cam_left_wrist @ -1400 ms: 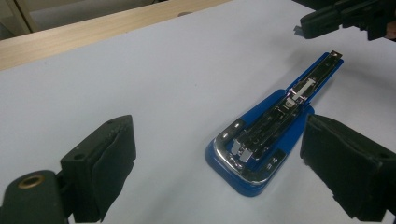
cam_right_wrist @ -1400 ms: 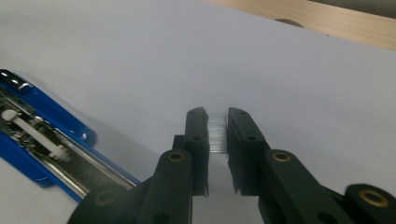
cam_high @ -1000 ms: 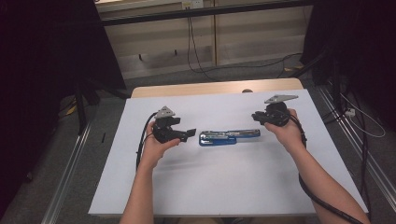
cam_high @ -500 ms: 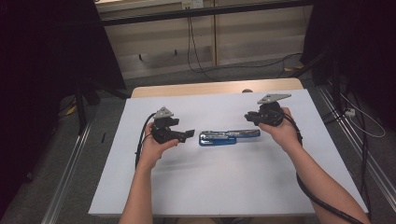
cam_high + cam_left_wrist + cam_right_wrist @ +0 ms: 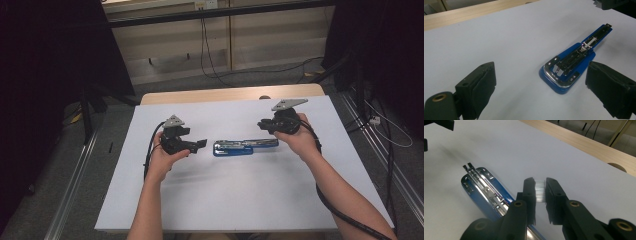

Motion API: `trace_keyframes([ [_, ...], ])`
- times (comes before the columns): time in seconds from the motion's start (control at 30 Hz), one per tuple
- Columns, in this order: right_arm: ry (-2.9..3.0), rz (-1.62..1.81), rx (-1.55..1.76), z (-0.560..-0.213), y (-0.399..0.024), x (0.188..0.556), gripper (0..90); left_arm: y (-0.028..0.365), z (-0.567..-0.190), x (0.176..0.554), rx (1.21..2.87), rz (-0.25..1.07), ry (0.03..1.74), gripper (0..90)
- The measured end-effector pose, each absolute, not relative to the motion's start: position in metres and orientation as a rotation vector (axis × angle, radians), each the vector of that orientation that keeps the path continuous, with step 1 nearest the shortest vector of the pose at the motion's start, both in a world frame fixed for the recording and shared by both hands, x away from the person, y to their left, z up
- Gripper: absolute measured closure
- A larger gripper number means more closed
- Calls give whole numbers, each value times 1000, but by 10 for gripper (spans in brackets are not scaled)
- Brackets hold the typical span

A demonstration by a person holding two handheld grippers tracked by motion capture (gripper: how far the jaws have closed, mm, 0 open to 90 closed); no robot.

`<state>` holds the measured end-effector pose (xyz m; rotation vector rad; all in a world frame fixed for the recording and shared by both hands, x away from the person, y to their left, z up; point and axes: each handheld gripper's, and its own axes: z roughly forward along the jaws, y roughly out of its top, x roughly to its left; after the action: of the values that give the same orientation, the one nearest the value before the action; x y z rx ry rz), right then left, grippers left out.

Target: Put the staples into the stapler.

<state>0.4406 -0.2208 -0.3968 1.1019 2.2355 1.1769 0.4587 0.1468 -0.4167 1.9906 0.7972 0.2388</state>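
Note:
A blue stapler lies opened flat on the white tabletop, its metal staple channel facing up. My right gripper hovers just above and behind the stapler's right end. In the right gripper view its jaws are shut on a short silvery strip of staples. My left gripper sits just left of the stapler's wide end. It is open, and in the left gripper view its black pads stand wide apart with nothing between them.
The white sheet covers most of a wooden table whose bare far edge has a round hole. Metal rails run along both sides on the floor, and cables lie beyond the table.
My right gripper has edged a little to the left, toward the stapler, still shut on the staples. The left gripper and the stapler have stayed put.

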Motion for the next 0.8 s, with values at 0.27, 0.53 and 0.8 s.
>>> trace_keyframes([
  [0.27,2266,1203,1058,-398,-212,442,792,150,-415,458,1977,241,807,96],
  [0.53,2304,1224,1018,-400,-202,444,792,153,-415,458,1972,243,817,95],
  [0.8,2329,1248,1002,-400,-194,448,792,153,-415,457,1979,239,817,94],
])
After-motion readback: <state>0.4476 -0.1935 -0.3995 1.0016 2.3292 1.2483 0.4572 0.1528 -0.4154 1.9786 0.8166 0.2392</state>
